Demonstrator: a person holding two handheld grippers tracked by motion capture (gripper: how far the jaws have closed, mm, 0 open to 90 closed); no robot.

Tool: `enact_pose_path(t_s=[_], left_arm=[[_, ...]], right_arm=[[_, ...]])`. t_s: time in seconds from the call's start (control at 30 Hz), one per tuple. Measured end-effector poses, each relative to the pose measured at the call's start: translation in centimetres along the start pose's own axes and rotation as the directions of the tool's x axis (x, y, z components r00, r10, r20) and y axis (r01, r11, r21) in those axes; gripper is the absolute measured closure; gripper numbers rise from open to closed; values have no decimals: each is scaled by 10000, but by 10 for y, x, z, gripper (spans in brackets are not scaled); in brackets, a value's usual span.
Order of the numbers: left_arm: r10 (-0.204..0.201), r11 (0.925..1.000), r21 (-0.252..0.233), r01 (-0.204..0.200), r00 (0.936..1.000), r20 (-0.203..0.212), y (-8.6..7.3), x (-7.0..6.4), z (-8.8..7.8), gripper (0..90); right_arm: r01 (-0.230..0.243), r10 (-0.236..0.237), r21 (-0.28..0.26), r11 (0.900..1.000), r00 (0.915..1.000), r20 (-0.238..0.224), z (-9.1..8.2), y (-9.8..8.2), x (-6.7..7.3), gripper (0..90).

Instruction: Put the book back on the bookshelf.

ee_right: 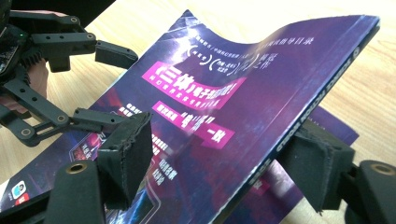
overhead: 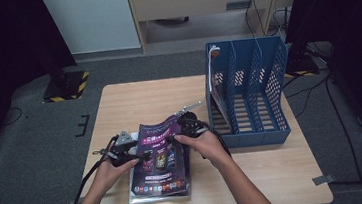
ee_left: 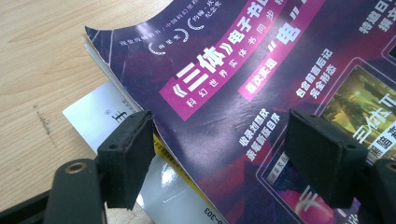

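Magazine, purple-covered, lies on top of a small stack near the front middle of the wooden table; its long axis runs away from the person, and its spine edge on the right is lifted while the left edge rests on the stack. The right gripper straddles that raised spine, one pad above the cover and one beneath; the pads look close to the paper, but whether they press on it cannot be told. The left gripper hovers at the left edge with its jaws apart, one pad over the cover, one beside the pages, gripping nothing. Both hands are equally near. A blue file rack stands just right of the stack. Counted: two grippers; one rack with three slots; at least three magazines stacked.
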State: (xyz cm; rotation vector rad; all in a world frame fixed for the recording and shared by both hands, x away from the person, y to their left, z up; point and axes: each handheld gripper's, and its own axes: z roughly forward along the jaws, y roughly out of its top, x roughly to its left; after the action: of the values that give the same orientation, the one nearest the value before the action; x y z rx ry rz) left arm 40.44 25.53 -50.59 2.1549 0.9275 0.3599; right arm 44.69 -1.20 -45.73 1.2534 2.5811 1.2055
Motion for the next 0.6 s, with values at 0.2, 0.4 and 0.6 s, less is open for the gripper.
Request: enact_pose_path(t_s=[0.2, 0.4, 0.6], left_arm=[[-17, 10000, -9, 17, 10000, 2, 0, 0, 0, 240], [-9, 10000, -15, 9, 10000, 7, 0, 0, 0, 240], [1, 10000, -11, -1, 10000, 0, 0, 0, 0, 240]], right_arm=[[99, -99, 63, 9999, 9999, -81, 3, 8, -2, 289], [87, -86, 181, 9998, 9999, -54, 7, 13, -4, 299], [133, -132, 263, 9996, 9999, -14, 9, 13, -6, 308]])
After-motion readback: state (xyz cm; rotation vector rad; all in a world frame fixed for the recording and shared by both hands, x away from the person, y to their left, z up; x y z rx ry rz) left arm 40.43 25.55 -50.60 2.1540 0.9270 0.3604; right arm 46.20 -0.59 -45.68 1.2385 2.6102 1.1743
